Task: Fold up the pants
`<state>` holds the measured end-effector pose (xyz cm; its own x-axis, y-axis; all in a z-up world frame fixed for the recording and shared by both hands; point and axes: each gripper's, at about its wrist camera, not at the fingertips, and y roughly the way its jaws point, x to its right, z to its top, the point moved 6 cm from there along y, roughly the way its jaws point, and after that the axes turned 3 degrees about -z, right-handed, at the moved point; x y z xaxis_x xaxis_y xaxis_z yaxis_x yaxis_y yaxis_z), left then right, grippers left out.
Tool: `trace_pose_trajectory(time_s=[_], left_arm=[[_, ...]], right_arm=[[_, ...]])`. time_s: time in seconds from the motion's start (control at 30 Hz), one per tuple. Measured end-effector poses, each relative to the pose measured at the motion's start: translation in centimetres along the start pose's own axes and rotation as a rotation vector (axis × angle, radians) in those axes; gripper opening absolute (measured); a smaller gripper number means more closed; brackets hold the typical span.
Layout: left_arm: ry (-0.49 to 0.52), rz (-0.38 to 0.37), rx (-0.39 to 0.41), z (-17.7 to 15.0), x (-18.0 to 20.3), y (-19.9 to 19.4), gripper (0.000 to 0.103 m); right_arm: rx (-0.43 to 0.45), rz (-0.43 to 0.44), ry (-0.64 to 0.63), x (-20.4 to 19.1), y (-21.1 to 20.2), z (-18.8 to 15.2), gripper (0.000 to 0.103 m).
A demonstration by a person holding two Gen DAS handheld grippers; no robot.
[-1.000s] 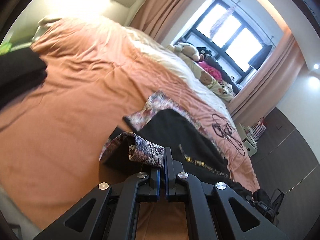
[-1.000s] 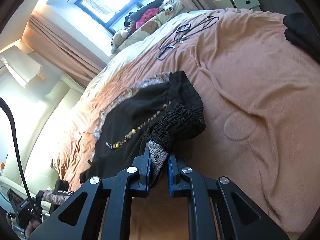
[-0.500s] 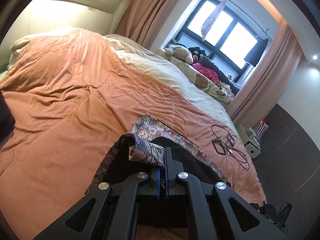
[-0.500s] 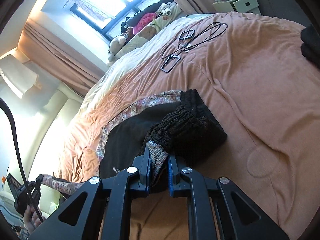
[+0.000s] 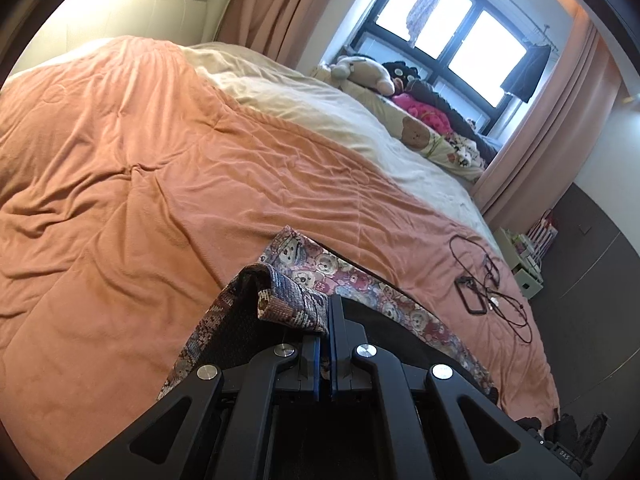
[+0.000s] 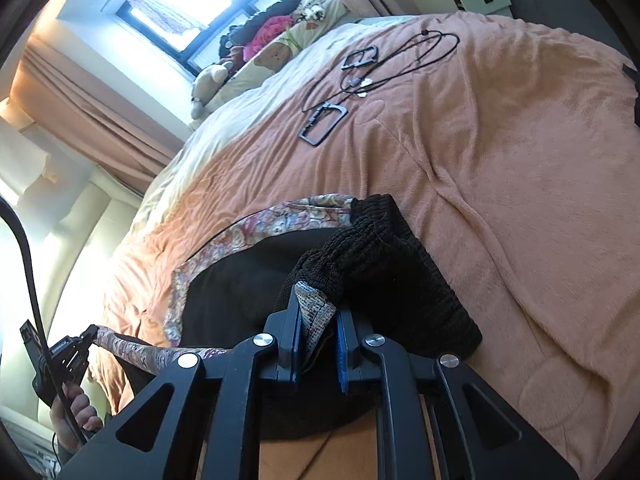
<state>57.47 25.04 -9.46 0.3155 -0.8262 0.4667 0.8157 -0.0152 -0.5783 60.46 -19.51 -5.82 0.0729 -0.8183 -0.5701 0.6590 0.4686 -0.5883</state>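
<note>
1. Left gripper: jaws clamped tight on the patterned hem of the pants.
2. Pants lie on the orange bedspread; long axis runs side to side between both grippers.
3. Right gripper: jaws narrowly parted, pinching the ribbed black waistband end.

A bedroom in a home is shown: a big bed with an orange blanket is seen ahead of the tongs, soft toy bears are piled by the window beyond it, and long pink curtains are hung beside it.
</note>
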Motion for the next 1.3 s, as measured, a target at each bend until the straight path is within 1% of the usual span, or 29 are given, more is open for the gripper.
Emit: trace_pose_trajectory(time_s=[0.03,0.2,0.23,0.3,0.33,0.37,0.4,0.43,0.47,0.5,0.53,0.57,0.6,0.63,0.67,0.73,0.77,0.83,0.93,1.13,1.2,1.23,1.27,1.3], left_arm=[[0.002,0.008,-0.008,0.2,-0.1,1.0,0.003],[0.008,0.033,-0.045,0.9,-1.0,5.1,0.003],[0.010,0.035,-0.056,1.0,-1.2,6.1,0.003],[0.012,0.041,-0.074,1.3,-1.6,7.8,0.003],[0.009,0.043,-0.087,1.4,-1.9,8.8,0.003],[0.004,0.042,-0.110,1.4,-2.2,9.7,0.003],[0.000,0.051,-0.132,1.5,-2.4,10.4,0.003],[-0.003,0.060,-0.149,1.5,-2.7,10.8,0.004],[-0.003,0.066,-0.166,1.5,-2.9,11.1,0.007],[0.007,0.069,-0.187,1.4,-3.1,11.3,0.008],[0.020,0.069,-0.196,1.3,-3.2,11.3,0.013],[0.031,0.073,-0.199,1.3,-3.2,11.2,0.019],[0.047,0.084,-0.199,1.3,-3.4,11.1,0.024],[0.063,0.095,-0.196,1.4,-3.7,10.8,0.035],[0.074,0.101,-0.189,1.5,-3.9,10.5,0.045],[0.100,0.125,-0.170,1.8,-4.5,9.7,0.053],[0.115,0.133,-0.173,1.8,-4.8,9.5,0.053],[0.149,0.154,-0.212,1.5,-5.4,9.8,0.053],[0.202,0.174,-0.243,0.9,-6.0,10.2,0.053],[0.332,0.202,-0.283,0.1,-5.3,12.2,0.053],[0.367,0.203,-0.297,0.1,-5.0,13.1,0.053],[0.380,0.204,-0.303,0.1,-4.9,13.5,0.053],[0.394,0.206,-0.311,0.0,-4.8,14.1,0.053],[0.405,0.203,-0.319,0.0,-4.7,14.7,0.053]], right_arm=[[-0.008,0.000,0.005,0.0,0.5,0.1,0.014],[-0.027,-0.009,-0.006,-0.5,2.5,1.0,0.016],[-0.027,-0.004,-0.011,-0.6,2.6,1.2,0.018],[-0.025,-0.009,-0.026,-0.9,2.9,1.5,0.026],[-0.024,-0.009,-0.034,-1.0,2.9,1.6,0.032],[-0.020,-0.009,-0.044,-1.1,2.9,1.8,0.037],[-0.017,-0.009,-0.057,-1.2,2.8,1.9,0.039],[-0.013,-0.011,-0.069,-1.3,2.8,1.9,0.044],[-0.005,-0.014,-0.084,-1.4,2.6,2.0,0.052],[0.003,-0.013,-0.099,-1.5,2.4,2.0,0.056],[0.012,-0.012,-0.121,-1.7,2.2,2.1,0.060],[0.017,-0.016,-0.136,-1.8,2.0,2.1,0.064],[0.022,-0.018,-0.154,-1.9,1.8,2.0,0.067],[0.022,-0.021,-0.171,-2.0,1.7,2.0,0.069],[0.020,-0.028,-0.191,-2.1,1.7,1.8,0.069],[0.011,-0.063,-0.224,-2.0,1.7,1.6,0.069],[0.002,-0.077,-0.241,-1.9,1.8,1.5,0.069],[-0.019,-0.095,-0.259,-1.8,2.0,1.3,0.069],[-0.046,-0.120,-0.302,-2.1,2.3,1.3,0.069],[-0.084,-0.195,-0.388,-2.6,3.3,1.9,0.069],[-0.083,-0.209,-0.405,-2.5,3.7,2.4,0.071],[-0.081,-0.212,-0.408,-2.5,3.7,2.5,0.076],[-0.080,-0.216,-0.412,-2.5,4.0,2.7,0.079],[-0.080,-0.219,-0.418,-2.5,4.3,2.9,0.079]])
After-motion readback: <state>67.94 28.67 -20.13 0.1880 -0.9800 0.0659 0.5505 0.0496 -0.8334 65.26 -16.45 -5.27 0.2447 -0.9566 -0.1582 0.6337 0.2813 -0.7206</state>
